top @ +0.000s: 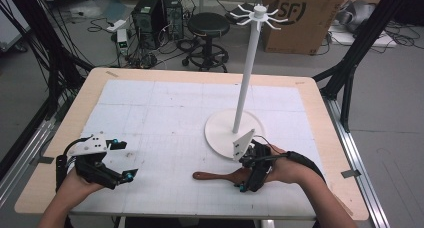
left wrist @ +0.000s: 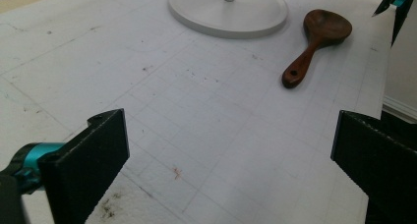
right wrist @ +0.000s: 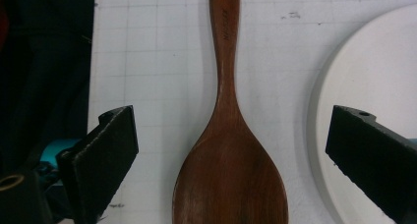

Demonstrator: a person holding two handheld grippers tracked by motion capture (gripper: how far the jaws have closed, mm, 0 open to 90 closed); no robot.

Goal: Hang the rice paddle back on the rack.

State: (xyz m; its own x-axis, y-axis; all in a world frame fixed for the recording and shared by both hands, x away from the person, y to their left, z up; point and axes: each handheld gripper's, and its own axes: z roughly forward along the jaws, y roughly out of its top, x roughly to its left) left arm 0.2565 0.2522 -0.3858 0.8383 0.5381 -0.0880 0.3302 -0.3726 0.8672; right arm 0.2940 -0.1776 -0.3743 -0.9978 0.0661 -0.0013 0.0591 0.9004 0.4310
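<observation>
A dark wooden spoon (top: 215, 176) lies flat on the white gridded mat (top: 165, 113), handle pointing left, bowl toward the right hand. My right gripper (top: 248, 169) hovers over the bowl, open, with the spoon (right wrist: 228, 150) lying between its spread jaws and touching neither. My left gripper (top: 124, 160) rests open at the mat's front left, nothing between its fingers. From there the spoon (left wrist: 317, 44) lies well ahead to the right. A white stand (top: 245, 88) with a round base (top: 220, 133) and hooked arms at its top rises just behind the spoon.
The stand's round base (right wrist: 373, 86) lies close beside the right gripper's jaw. The mat's front edge (right wrist: 93, 86) runs just off the other jaw. Behind the table are a black stool (top: 207, 25), computer towers, cables and a cardboard box (top: 305, 15).
</observation>
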